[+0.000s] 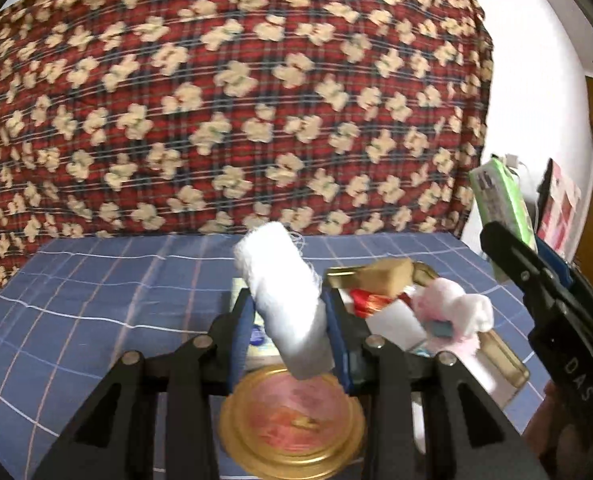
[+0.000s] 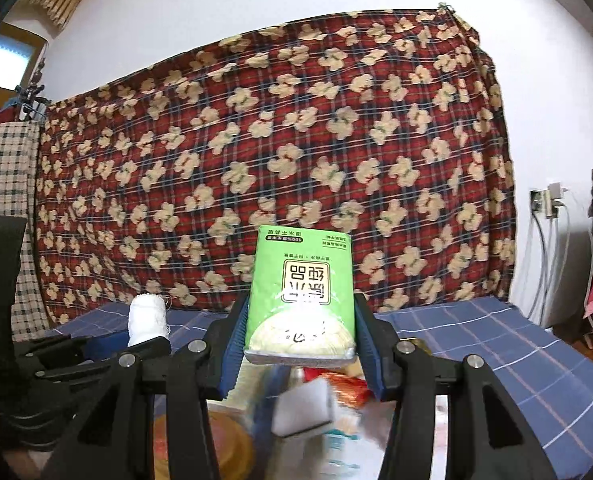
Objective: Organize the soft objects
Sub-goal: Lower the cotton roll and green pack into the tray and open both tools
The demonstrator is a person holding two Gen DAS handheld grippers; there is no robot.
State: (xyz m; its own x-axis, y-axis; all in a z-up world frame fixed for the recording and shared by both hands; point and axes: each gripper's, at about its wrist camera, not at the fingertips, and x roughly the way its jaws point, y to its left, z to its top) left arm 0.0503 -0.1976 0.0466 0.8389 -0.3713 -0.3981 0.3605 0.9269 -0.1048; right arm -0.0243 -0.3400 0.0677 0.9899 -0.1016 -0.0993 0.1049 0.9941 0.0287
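Beside the blue checked cloth (image 1: 96, 280), my left gripper (image 1: 288, 316) was clenched on a rolled white towel (image 1: 284, 300), both blue pads pressed to its sides. The roll stuck up and forward out of the jaws, raised above the cloth, its lower end hanging over a gold-rimmed round lid (image 1: 292, 420). Whatever was printed on that lid's pinkish face was too blurred to make out.

To the right of the towel, lower down on the cloth, lay a loose heap: a pink and white plush toy (image 1: 448, 312), a gold-edged tin (image 1: 380, 276) and a red wrapper (image 1: 368, 300), all soft with motion blur and partly covering one another.

Further right, well above the cloth, my right gripper (image 2: 300, 344) was grasping a green tissue pack (image 2: 302, 292) by its two sides, the pack standing up between the fingers. Its label read upside down: large Chinese characters in a dark square frame, with "100%" legible in the small line at the top edge. From the left wrist view only the pack's edge showed, and the letters "DAS" could be read on the gripper's black arm. Behind everything hung a red plaid blanket (image 2: 276, 160) with cream flowers.
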